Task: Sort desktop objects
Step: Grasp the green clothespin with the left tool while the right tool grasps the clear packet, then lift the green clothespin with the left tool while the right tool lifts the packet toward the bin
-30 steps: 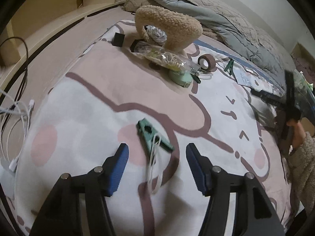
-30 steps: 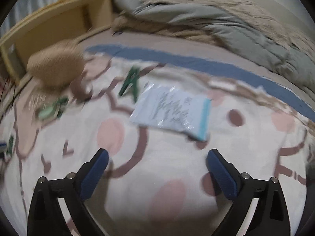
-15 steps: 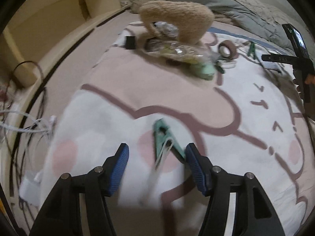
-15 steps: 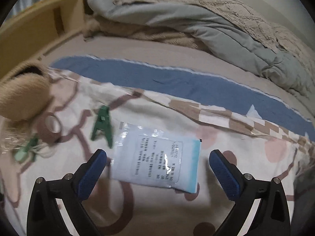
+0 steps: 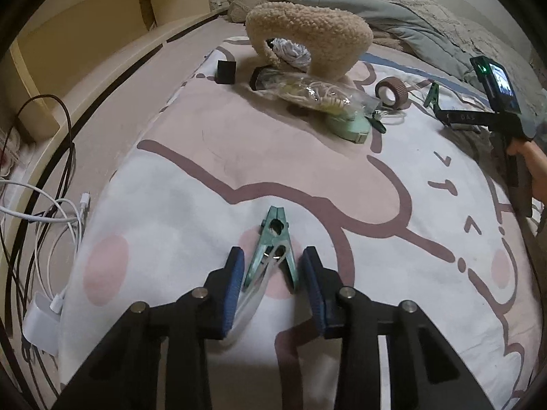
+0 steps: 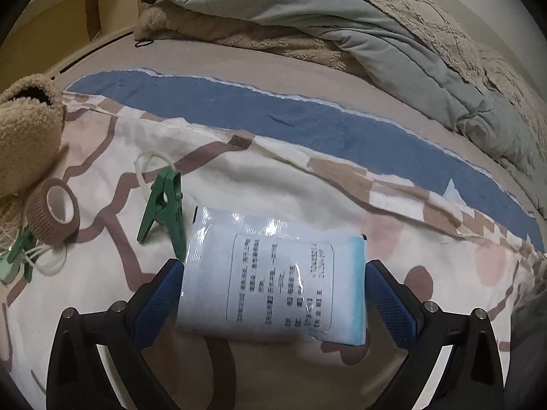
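The left gripper [image 5: 271, 275] has closed around the teal clothespin [image 5: 273, 246], whose long axis runs straight ahead between the pads, while the right gripper [image 6: 273, 287] gapes open astride the white packet [image 6: 273, 273].

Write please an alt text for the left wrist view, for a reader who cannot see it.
The left gripper has its blue pads around a teal clothes peg lying on a cartoon-print blanket. Farther off stand a fleecy beige bag, a clear packet and a brown tape roll.
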